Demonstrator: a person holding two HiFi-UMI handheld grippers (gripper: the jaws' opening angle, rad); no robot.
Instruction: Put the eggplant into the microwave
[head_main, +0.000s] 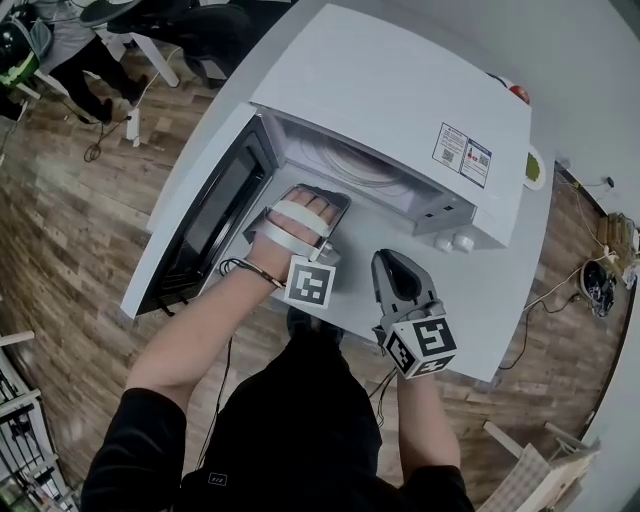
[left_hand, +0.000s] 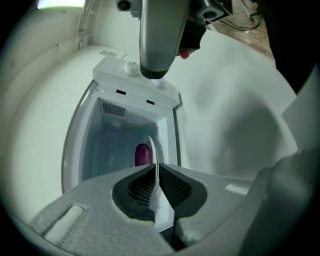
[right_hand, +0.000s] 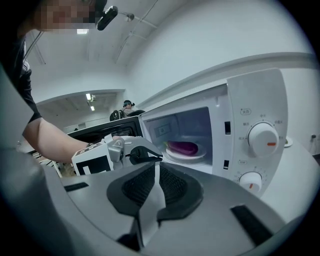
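L gripper (head_main: 322, 200) jaws shut, empty, aimed into microwave (head_main: 400, 100) opening, tilted down. R gripper (head_main: 392, 265) shut, empty, alongside over white table (head_main: 480, 320). Eggplant (right_hand: 182, 147) on plate (right_hand: 186, 156) inside; door (head_main: 210, 215) open. Wood floor (head_main: 60, 230) around.

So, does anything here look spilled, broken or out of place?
Nothing stands out. The eggplant lies on the plate inside the microwave, whose door stands open. No spill or damage shows on the white table.
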